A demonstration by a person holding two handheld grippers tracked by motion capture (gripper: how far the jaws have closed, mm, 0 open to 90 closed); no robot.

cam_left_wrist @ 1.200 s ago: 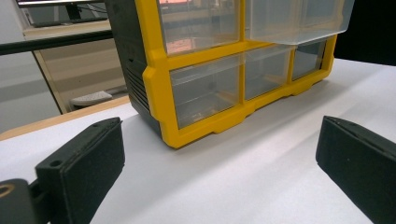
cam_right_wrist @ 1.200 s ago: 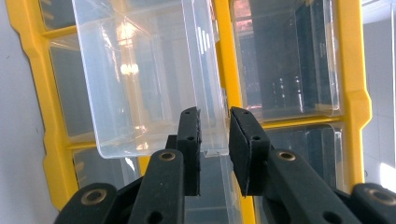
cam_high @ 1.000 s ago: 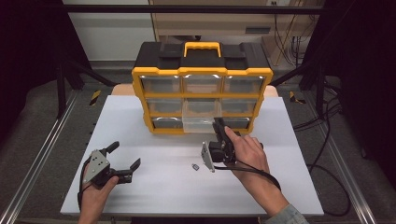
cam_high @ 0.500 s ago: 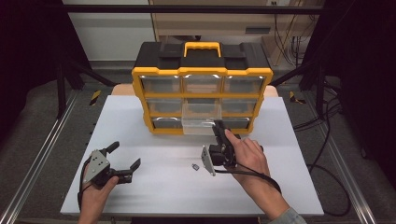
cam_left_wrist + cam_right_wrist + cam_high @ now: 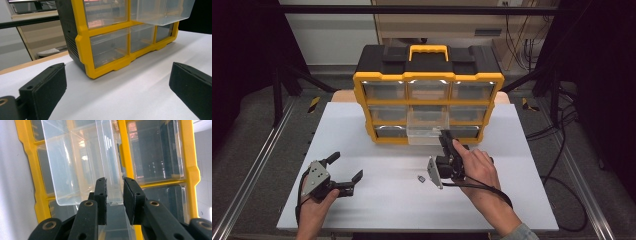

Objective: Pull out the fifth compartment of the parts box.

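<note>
A yellow-framed black organizer with clear drawers stands at the back of the white table. Its middle drawer is pulled partway out. My right gripper reaches up to that drawer's front. In the right gripper view the gripper has its jaws close together, with the front lip of the clear drawer pinched between them. My left gripper rests open at the near left of the table with nothing in it. The left gripper view has its jaws wide apart, facing the organizer and the protruding drawer.
A small dark part lies on the table just left of the right hand. The right gripper's cable trails toward the near edge. Metal rails run along both sides of the table.
The right hand has eased slightly back toward the near edge while staying at the drawer's front. The left gripper has stayed put.
</note>
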